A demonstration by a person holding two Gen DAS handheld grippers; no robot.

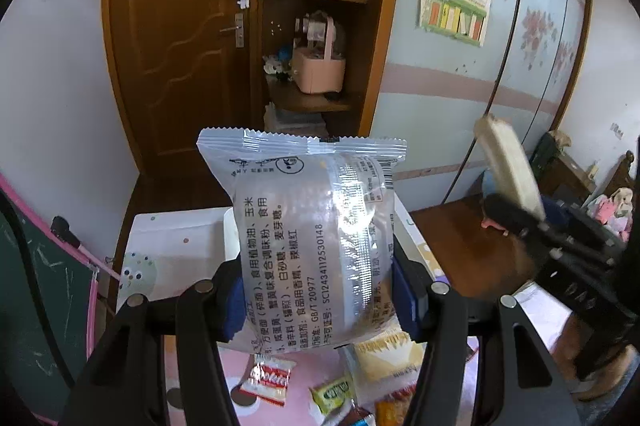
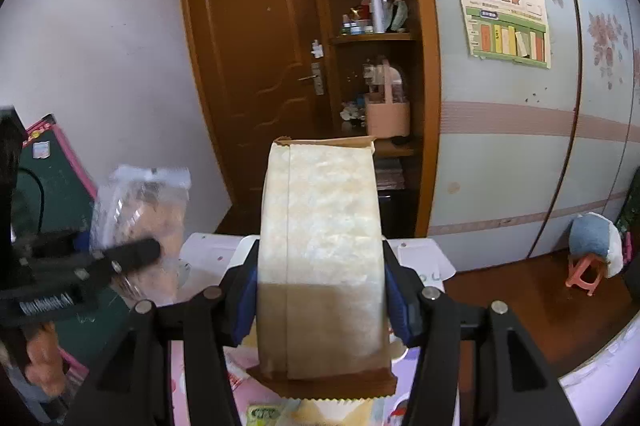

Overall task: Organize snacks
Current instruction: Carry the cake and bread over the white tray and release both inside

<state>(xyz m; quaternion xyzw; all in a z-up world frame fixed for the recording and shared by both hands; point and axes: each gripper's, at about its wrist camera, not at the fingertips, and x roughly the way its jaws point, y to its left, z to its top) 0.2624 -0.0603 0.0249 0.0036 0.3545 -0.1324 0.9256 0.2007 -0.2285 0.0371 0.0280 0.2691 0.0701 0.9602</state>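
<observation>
- Left gripper (image 1: 318, 290): clamped on a clear noodle packet (image 1: 308, 238), one blue pad on each side; packet held upright, well above the table, printed back toward the camera.
- Right gripper (image 2: 320, 290): clamped on a pale wrapped cake (image 2: 320, 246) in tan paper-look wrap with a back seam and zigzag ends; held upright, lifted off the table.
- Both loads also show in the opposite wrist view, blurred, so the two grippers are side by side in the air.
- Loose snacks on the pink tablecloth (image 1: 200, 366): red-and-white candy packet (image 1: 269, 380), green-and-yellow packet (image 1: 332, 392), yellow packet (image 1: 388, 354), others at the frame edge too cut off to name.
- White box (image 1: 180, 246): lies behind the held packet on the table's far side; probably the destination, though its opening is hidden by the loads.
- Step in hand, as judged: carry phase, one snack in each gripper, neither yet placed.
- Next move calls for: bringing each load over the box one at a time, lowering until supported, then parting the jaws; the soft packet could crush under a firm squeeze.
</observation>
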